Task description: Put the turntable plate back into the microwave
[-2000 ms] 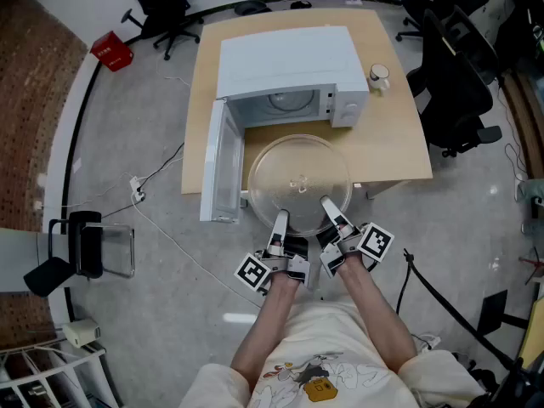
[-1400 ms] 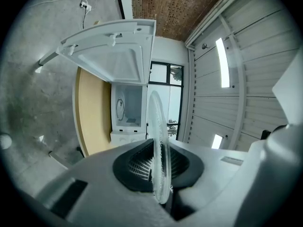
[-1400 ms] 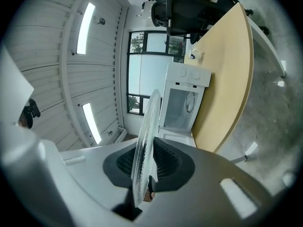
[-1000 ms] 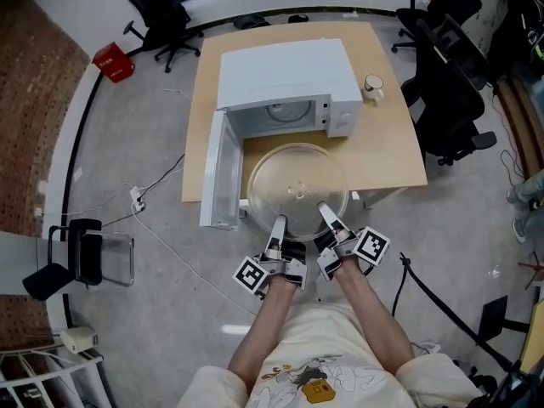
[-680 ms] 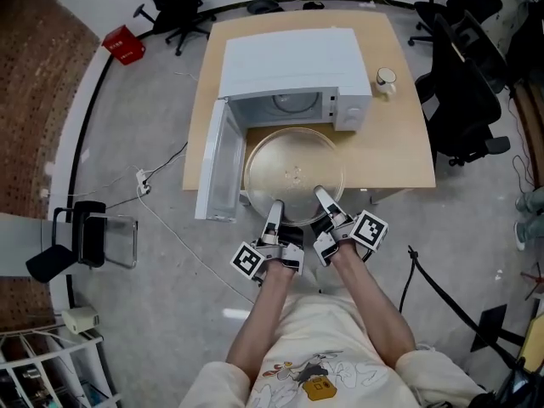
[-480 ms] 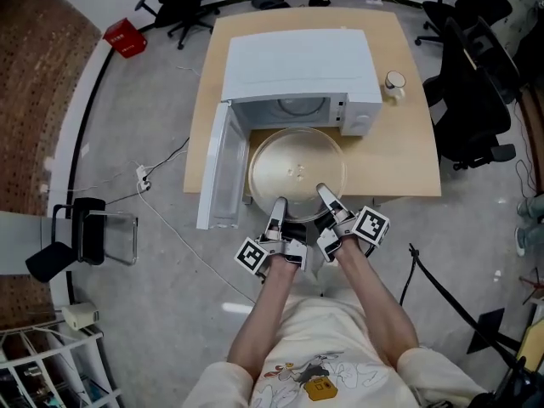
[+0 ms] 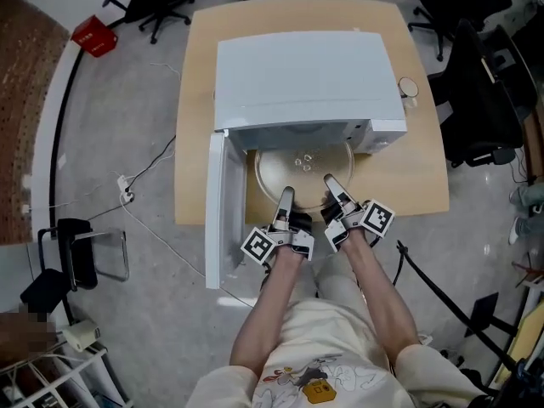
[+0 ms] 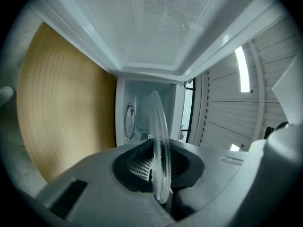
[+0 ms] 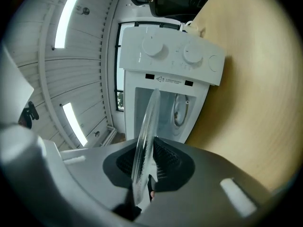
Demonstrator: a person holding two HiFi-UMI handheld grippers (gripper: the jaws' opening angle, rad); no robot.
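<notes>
Just left of the left gripper (image 7: 286, 198), the door (image 7: 223, 206) is standing open. That gripper is clamping the near rim of the plate (image 7: 304, 167), which is lying level ahead of it, partly inside the microwave (image 7: 306, 75) on the bench (image 7: 194, 100). The right gripper (image 7: 331, 184) is clamping the same rim alongside.

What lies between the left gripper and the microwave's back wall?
The glass turntable plate, clamped edge-on in the left gripper, reaching into the microwave; left gripper view.
</notes>
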